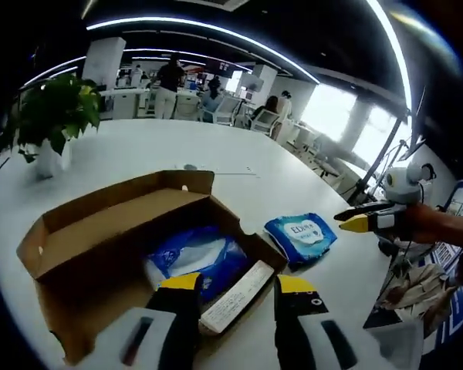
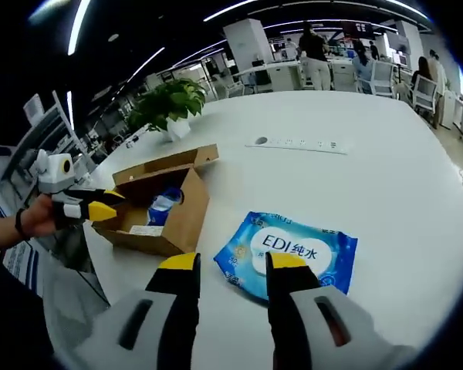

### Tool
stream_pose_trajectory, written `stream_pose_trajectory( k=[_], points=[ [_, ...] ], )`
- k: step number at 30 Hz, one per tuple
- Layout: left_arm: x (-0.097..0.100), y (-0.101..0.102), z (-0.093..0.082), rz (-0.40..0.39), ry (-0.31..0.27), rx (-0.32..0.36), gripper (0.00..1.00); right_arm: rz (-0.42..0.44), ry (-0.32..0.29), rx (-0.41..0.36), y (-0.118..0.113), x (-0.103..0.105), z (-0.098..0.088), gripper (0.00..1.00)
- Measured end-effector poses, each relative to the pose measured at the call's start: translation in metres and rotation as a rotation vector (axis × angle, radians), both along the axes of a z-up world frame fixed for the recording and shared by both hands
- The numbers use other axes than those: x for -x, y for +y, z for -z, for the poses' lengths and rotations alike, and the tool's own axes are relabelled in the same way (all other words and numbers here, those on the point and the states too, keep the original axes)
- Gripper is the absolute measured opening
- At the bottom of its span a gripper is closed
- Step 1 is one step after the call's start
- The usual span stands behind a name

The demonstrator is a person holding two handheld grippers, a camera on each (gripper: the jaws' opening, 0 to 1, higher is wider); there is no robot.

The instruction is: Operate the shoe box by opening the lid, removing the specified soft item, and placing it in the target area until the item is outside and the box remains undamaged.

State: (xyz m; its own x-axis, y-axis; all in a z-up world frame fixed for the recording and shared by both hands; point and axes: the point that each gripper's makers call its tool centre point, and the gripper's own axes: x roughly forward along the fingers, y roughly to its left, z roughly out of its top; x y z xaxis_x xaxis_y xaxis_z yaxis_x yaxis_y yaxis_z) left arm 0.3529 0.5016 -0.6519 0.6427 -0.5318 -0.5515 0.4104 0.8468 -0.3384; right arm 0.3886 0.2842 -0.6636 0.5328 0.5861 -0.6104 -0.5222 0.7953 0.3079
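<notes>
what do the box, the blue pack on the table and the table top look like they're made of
Box: plain brown cardboard, matte, with raw cut edges and folded flaps.
Blue pack: looks like soft plastic film, glossy, with a crinkled outline and a printed white label; probably wet wipes.
Table: smooth white top, slightly glossy; laminate or painted board, the pictures cannot settle which.

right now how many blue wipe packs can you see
2: one pack lies on the table beside the box, just ahead of the right gripper; another pack sits inside the open box. More may be hidden underneath.
</notes>
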Motion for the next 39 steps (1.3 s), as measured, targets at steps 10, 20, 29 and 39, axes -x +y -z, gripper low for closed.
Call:
stream_pose_trajectory(
  k=[10,20,29,39],
  points=[
    [0.019,0.053,-0.001,-0.033,-0.031,-0.031,0.43,-0.081,-0.004,-0.023,0.051,-0.003,-0.009,0.41],
    [0.034,0.093,0.003,-0.096,-0.028,-0.043,0.46,-0.163,-0.036,-0.007,0.096,-0.007,-0.019,0.44],
    [0.046,0.115,0.008,-0.144,-0.016,-0.034,0.46,-0.267,-0.043,0.042,0.133,-0.008,-0.016,0.46],
    [0.049,0.132,0.015,-0.181,-0.002,-0.018,0.46,-0.322,-0.032,0.049,0.162,-0.008,-0.012,0.46]
  ],
)
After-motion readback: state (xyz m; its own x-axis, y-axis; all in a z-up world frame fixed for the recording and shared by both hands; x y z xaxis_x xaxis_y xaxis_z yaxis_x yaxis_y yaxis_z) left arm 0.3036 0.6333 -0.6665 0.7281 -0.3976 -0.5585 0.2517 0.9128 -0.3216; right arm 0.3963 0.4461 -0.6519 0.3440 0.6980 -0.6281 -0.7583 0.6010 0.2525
